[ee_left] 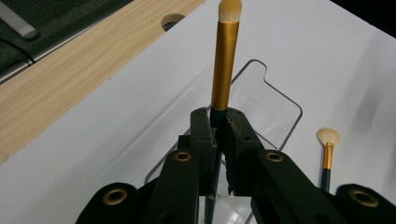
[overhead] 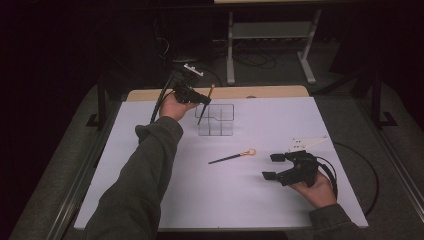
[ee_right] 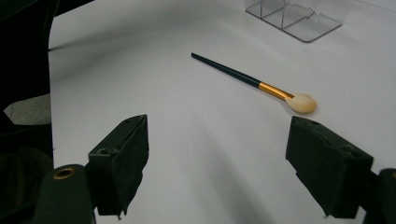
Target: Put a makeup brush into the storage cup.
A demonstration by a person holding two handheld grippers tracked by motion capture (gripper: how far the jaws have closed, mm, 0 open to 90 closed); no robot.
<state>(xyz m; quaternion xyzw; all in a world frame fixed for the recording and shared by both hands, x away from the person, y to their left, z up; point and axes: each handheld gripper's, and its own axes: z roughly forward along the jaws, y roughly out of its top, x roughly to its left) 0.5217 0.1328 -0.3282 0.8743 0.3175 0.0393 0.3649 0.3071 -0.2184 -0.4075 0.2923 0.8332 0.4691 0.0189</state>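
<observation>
My left gripper (overhead: 202, 96) (ee_left: 219, 122) is shut on a makeup brush (overhead: 205, 106) (ee_left: 225, 65) with a gold ferrule and pale bristles pointing up. The brush's dark handle slants down over the clear acrylic organizer (overhead: 216, 119) (ee_left: 275, 105) at the far middle of the white mat. A second makeup brush (overhead: 232, 157) (ee_right: 252, 81) lies flat on the mat, bristles to the right. My right gripper (overhead: 271, 166) (ee_right: 224, 163) rests at the right, open, with nothing between its pads; the lying brush is just ahead of it.
The white mat (overhead: 240, 195) covers a wooden table whose bare strip (overhead: 150, 94) shows at the far edge. A white tag (overhead: 306, 143) lies near the right gripper. A metal rack (overhead: 270, 35) stands on the floor beyond the table.
</observation>
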